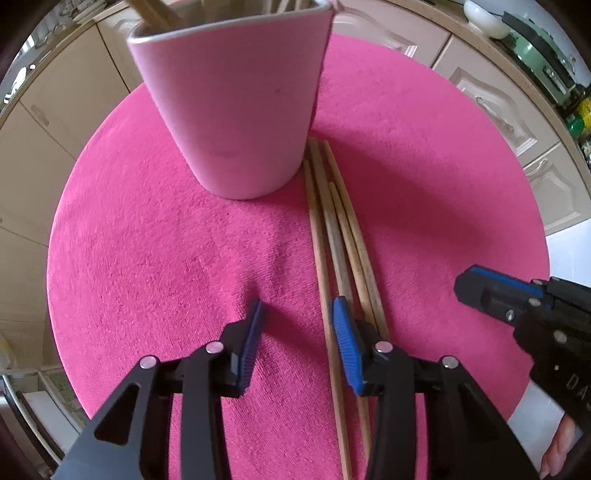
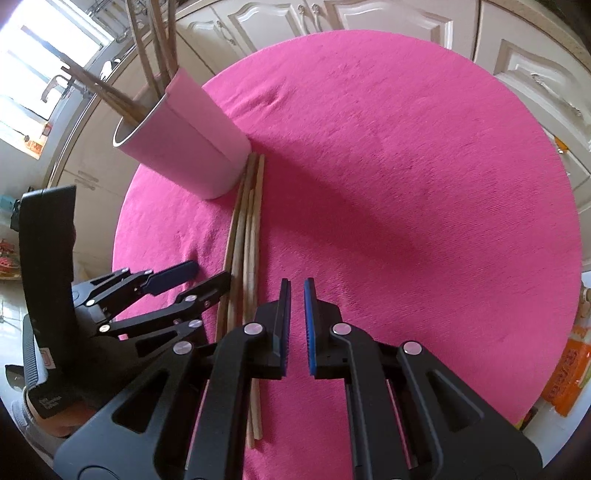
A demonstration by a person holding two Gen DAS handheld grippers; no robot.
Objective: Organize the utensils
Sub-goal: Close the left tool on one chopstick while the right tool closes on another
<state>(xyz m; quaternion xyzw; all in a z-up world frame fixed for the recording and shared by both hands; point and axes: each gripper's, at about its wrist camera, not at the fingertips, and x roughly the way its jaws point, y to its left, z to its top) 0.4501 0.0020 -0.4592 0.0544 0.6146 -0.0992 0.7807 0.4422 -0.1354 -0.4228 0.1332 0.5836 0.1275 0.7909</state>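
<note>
**Chopsticks beside the cup, neither gripper holding any**

Left wrist view: the left gripper (image 1: 297,321) points steeply down at the pink mat (image 1: 147,240). Its jaws stand apart, with only bare mat and one chopstick between them; the pads press on nothing. The right-hand finger (image 1: 345,345) lies over the bundle of chopsticks (image 1: 334,236), which run from the bottom edge up to the foot of the cup (image 1: 236,103). The cup stands upright on the mat, and the tips of the chopsticks end just beside its base. More chopsticks (image 1: 151,11) poke out of its mouth at the top edge. The right gripper (image 1: 476,288) comes in from the right, clear of the bundle; a hand (image 1: 559,450) shows under it.

Right wrist view: the right gripper (image 2: 295,291) hangs over the mat (image 2: 406,184), its jaws nearly together with nothing in the narrow gap. The chopsticks (image 2: 249,221) lie just left of it, passing under its left finger. The left gripper (image 2: 201,275) reaches in from the left, jaws apart over the bundle's left side. The cup (image 2: 184,147) holds several chopsticks (image 2: 155,55). Cabinets (image 2: 369,14) ring the mat.
</note>
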